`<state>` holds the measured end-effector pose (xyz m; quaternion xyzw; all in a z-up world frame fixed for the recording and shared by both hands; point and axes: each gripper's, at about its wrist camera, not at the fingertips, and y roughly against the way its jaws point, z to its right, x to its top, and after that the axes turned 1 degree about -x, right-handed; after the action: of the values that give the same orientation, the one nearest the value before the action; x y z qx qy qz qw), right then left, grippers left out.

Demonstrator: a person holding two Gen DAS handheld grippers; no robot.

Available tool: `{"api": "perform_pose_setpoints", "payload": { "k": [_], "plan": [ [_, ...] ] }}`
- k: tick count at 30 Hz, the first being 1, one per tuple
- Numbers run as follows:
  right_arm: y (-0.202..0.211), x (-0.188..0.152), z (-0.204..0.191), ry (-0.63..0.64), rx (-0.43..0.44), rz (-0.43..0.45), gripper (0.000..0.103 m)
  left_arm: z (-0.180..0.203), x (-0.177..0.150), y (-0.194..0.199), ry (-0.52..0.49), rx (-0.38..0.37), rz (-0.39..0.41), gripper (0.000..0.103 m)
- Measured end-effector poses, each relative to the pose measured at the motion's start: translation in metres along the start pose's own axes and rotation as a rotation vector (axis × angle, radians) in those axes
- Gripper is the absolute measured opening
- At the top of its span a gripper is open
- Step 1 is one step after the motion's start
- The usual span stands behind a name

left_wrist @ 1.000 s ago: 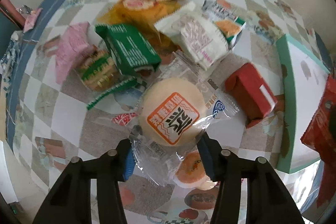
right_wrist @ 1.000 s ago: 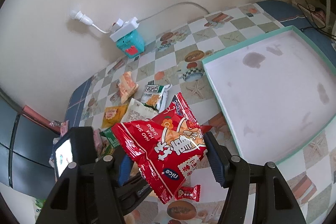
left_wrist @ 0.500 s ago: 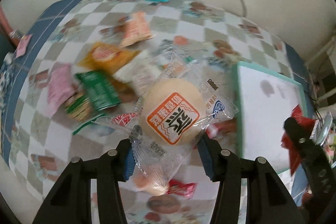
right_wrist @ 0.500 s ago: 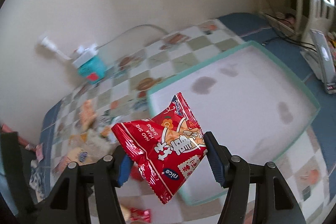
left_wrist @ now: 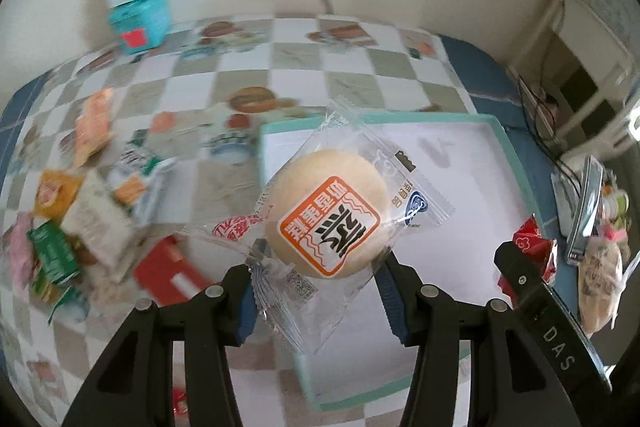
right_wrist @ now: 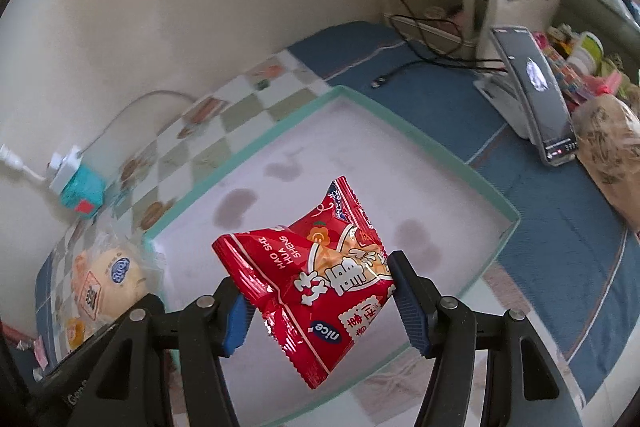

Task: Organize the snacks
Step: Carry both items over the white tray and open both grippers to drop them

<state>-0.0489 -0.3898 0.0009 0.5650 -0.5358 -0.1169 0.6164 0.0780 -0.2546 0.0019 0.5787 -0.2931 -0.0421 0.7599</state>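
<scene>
My left gripper [left_wrist: 316,287] is shut on a clear-wrapped round bun [left_wrist: 328,215] with an orange label and holds it in the air over the left edge of the teal-rimmed white tray [left_wrist: 516,163]. My right gripper [right_wrist: 318,301] is shut on a red snack bag [right_wrist: 316,275] and holds it above the near part of the same tray [right_wrist: 452,155]. The bun also shows in the right wrist view [right_wrist: 106,277], at the tray's left side. The right gripper with its red bag shows in the left wrist view [left_wrist: 528,259].
Several loose snack packets [left_wrist: 92,211] lie on the checkered cloth left of the tray, with a red box [left_wrist: 168,271] nearest. A teal box with a power strip [left_wrist: 138,13] stands by the wall. A phone on a stand [right_wrist: 536,95] and a brown bag [right_wrist: 612,147] are right of the tray.
Both grippers have swung right from the snack pile to the tray, each carrying its packet. The tray now fills more of both views.
</scene>
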Motion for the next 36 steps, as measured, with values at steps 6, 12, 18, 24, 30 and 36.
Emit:
{"api": "perform_pose_setpoints", "payload": {
  "k": [6,12,18,24,30,36],
  "plan": [
    [-0.011,0.009,0.025,-0.059,-0.029,-0.007,0.066,0.012,0.007,-0.021,-0.043,0.025,0.023,0.054],
    [-0.021,0.012,0.032,-0.067,-0.047,-0.011,0.066,0.013,0.011,-0.029,-0.045,0.032,0.030,0.054],
    [-0.021,0.011,0.027,-0.057,-0.042,-0.020,0.069,0.009,0.015,-0.014,-0.047,0.046,0.058,0.076],
    [-0.017,0.011,0.019,-0.021,-0.056,-0.014,0.082,-0.008,0.019,0.008,-0.005,0.064,0.075,0.084],
    [-0.008,0.010,0.009,0.022,-0.067,0.003,0.094,-0.042,0.021,0.019,0.087,0.115,0.072,0.094],
    [0.005,0.008,-0.001,0.049,-0.066,0.025,0.103,-0.093,0.015,0.027,0.214,0.178,0.040,0.094]
  ]
}}
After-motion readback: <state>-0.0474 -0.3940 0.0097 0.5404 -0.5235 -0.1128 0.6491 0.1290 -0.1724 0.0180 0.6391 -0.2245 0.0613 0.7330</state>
